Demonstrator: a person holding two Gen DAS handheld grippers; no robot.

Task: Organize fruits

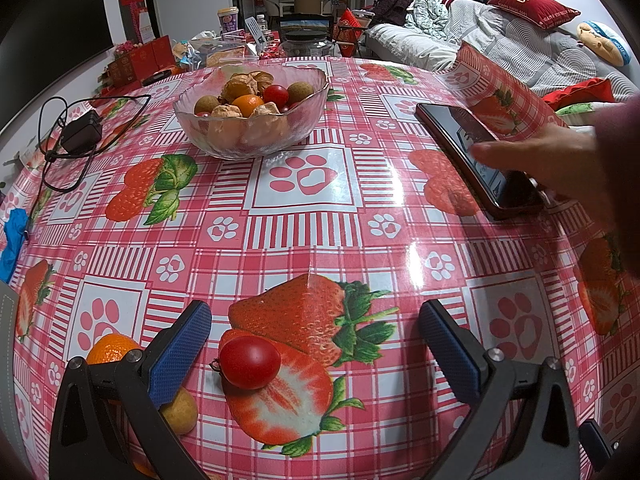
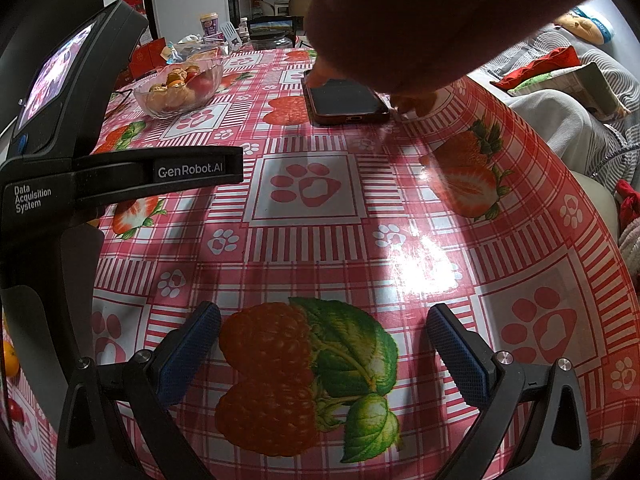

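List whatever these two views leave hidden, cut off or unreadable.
- Left wrist: the orange and the tan fruit sit partly behind the left gripper finger.
- Left wrist: the phone screen is partly covered by the hand.
- Right wrist: the hand's dark sleeve blocks the top centre.
- Both views: fruits low in the glass bowl are blurred by its textured wall.
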